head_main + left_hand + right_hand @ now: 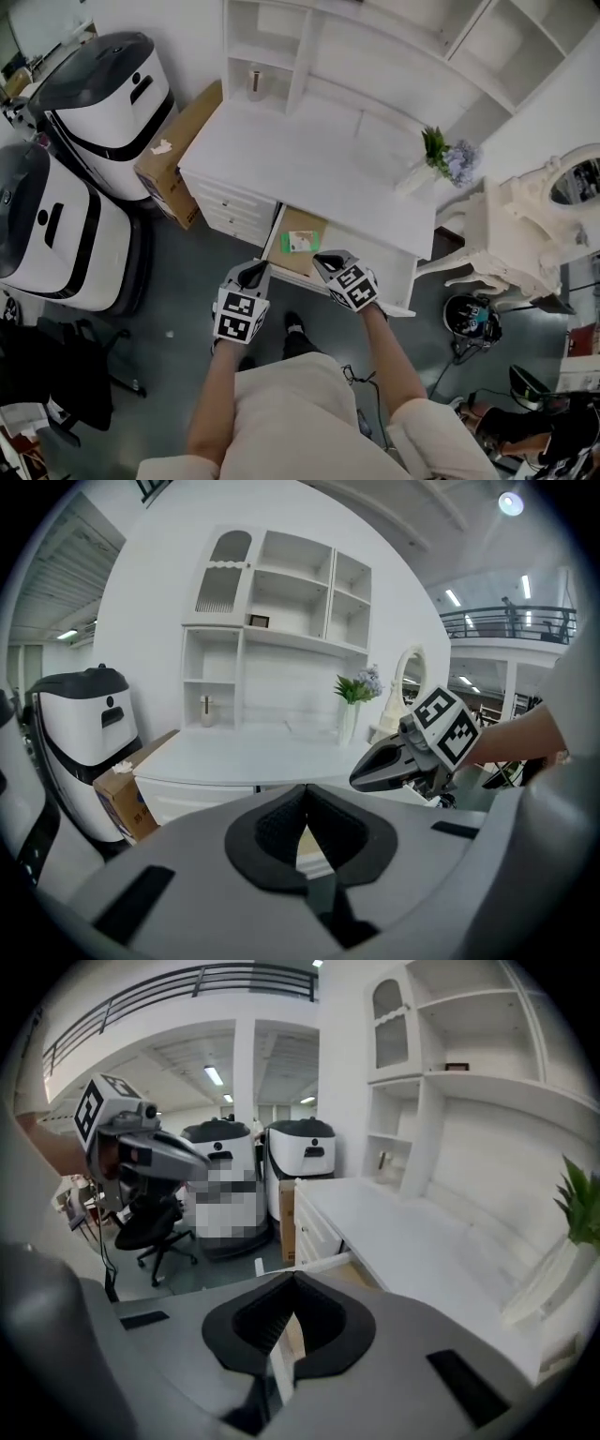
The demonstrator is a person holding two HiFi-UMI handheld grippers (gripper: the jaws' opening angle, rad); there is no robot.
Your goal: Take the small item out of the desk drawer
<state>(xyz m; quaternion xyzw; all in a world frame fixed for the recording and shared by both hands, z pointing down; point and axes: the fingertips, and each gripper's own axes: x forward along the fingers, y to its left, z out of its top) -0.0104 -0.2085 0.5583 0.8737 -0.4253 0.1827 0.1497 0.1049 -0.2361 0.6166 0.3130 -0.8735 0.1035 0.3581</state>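
Observation:
The white desk (309, 164) has its middle drawer (275, 234) pulled out toward me. A small green item (300, 241) lies on the drawer's brown bottom. My left gripper (255, 272) hovers at the drawer's front left corner, its jaws (306, 789) shut and empty. My right gripper (326, 261) is over the drawer's front edge, just right of the green item, and its jaws (293, 1277) are shut too, with the front board showing below them. Each gripper shows in the other's view: the right gripper (384, 766), the left gripper (178, 1157). The green item is hidden in both gripper views.
Two white-and-black machines (103, 84) (52, 225) and a cardboard box (178, 141) stand left of the desk. A vase with a plant (436, 159) sits on the desk's right end. An ornate white stand (511, 234) is at the right, and a black office chair (66, 375) at lower left.

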